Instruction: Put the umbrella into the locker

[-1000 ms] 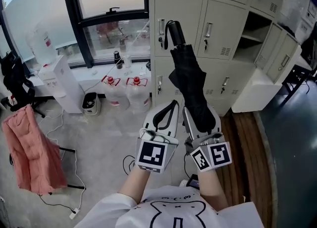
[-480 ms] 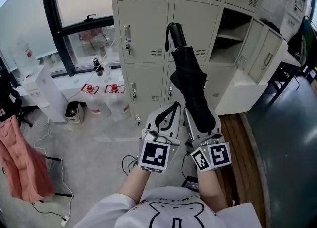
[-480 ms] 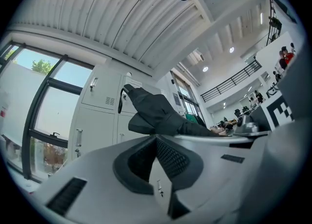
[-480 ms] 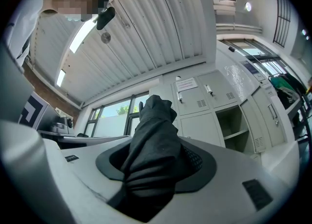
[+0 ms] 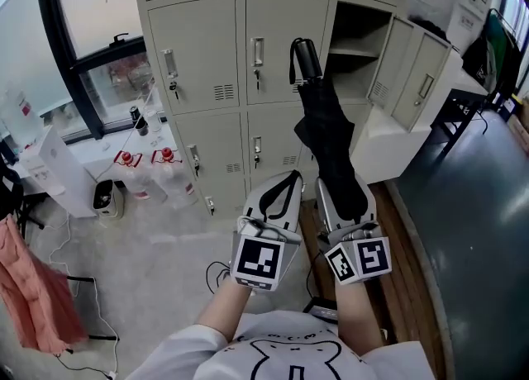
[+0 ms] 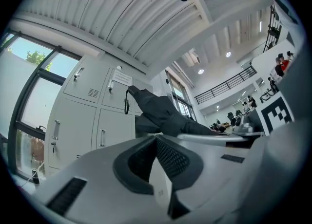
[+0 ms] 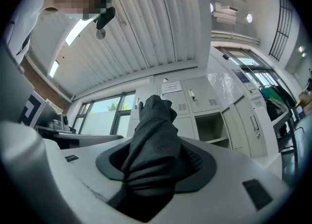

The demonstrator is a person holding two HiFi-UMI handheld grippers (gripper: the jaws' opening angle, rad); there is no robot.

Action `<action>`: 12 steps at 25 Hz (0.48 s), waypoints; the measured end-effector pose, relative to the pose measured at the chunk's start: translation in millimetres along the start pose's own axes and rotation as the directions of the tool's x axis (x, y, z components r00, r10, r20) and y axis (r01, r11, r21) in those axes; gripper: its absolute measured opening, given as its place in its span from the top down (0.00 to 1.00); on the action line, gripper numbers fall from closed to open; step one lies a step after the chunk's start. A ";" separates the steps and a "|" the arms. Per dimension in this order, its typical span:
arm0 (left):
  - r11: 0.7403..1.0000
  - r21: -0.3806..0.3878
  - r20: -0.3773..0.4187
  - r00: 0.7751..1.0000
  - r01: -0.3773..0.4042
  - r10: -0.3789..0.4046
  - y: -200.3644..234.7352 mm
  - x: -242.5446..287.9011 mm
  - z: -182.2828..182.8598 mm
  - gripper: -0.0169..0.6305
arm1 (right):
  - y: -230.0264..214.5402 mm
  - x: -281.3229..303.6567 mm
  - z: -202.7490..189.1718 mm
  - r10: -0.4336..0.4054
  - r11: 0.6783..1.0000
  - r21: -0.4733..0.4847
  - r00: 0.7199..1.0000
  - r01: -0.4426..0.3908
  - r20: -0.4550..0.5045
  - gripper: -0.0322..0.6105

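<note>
Your right gripper (image 5: 341, 194) pinched the near end of the folded umbrella (image 5: 324, 126), which pointed far, toward the open locker compartment (image 5: 357, 64). Your left gripper (image 5: 286, 180), just to its left, was pressed together, empty.

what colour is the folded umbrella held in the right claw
Black, handle included; the folded fabric umbrella shows best in the head view.

Black umbrella (image 5: 326, 143); pale beige-grey lockers (image 5: 207, 40); salmon-pink cloth (image 5: 29, 296) at lower left; dark blue-grey floor (image 5: 479, 230) at right; brown wooden strip (image 5: 409, 263) alongside.
</note>
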State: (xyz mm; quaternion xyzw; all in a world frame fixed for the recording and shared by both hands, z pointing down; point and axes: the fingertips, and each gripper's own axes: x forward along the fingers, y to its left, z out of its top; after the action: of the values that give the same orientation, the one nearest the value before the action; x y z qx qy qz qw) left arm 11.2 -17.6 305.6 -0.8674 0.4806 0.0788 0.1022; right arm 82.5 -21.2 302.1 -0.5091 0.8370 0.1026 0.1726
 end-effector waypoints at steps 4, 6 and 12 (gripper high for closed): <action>0.999 0.004 -0.003 0.999 0.033 -0.033 -6.9 19.6 -5.9 0.95 | -27.6 4.6 -3.3 -0.040 0.999 -0.032 0.999 0.041 0.006 0.59; 0.999 0.001 -0.006 0.999 0.044 -0.044 -6.2 30.4 -11.4 0.95 | -40.7 9.5 -7.2 -0.057 0.997 -0.044 0.998 0.057 0.008 0.59; 0.997 -0.003 0.000 0.997 0.083 -0.083 -0.3 75.8 -24.4 0.95 | -77.4 33.0 -22.6 -0.091 0.993 -0.080 0.996 0.091 -0.005 0.59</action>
State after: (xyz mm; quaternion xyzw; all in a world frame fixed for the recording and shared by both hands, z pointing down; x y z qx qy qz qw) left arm 52.3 -85.6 311.4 -0.8868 0.4439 0.0753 0.1042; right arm 133.1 -91.6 310.1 -0.5537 0.8089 0.1255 0.1530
